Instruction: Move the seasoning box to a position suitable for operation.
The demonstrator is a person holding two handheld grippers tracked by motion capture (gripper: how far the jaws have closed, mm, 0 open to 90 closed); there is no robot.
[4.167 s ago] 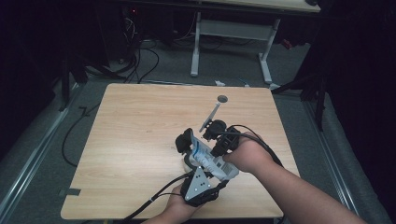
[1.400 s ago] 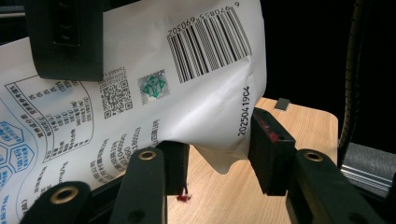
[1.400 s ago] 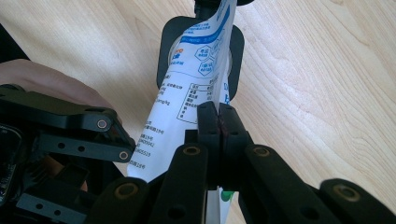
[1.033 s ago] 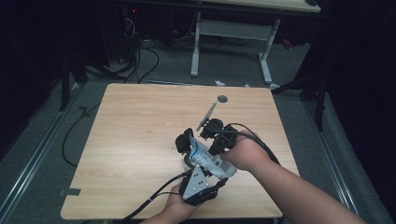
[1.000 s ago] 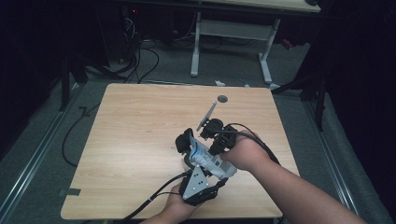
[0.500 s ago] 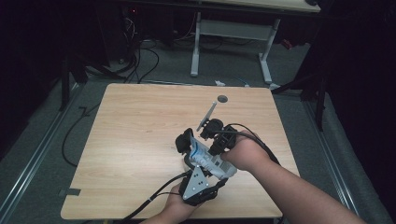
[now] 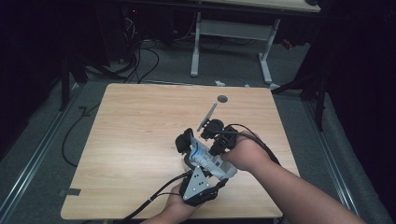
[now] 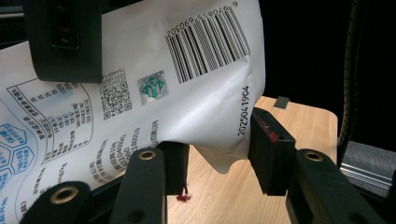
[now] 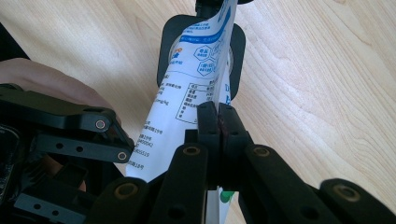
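A white pouch (image 7: 205, 156) with blue print and a barcode (image 8: 205, 42) hangs above the table's front middle, held between both hands. My left gripper (image 7: 195, 150) comes up from the near edge, grey plate on top. Its two pads (image 8: 271, 144) sit against the pouch's lower body, one on each side. My right gripper (image 7: 210, 140) reaches in from the right. In the right gripper view its jaws (image 9: 218, 121) are pressed together on the pouch's thin side edge (image 9: 187, 93). The left gripper's black jaws (image 9: 164, 60) flank the pouch farther along.
The wooden table (image 7: 140, 130) stretches left and far of the hands. A dark round hole (image 7: 222, 99) sits near its far edge, and a thin grey stick (image 7: 208, 116) slants toward it from the right gripper. Cables trail off the near edge. A desk frame (image 7: 233, 32) stands beyond.
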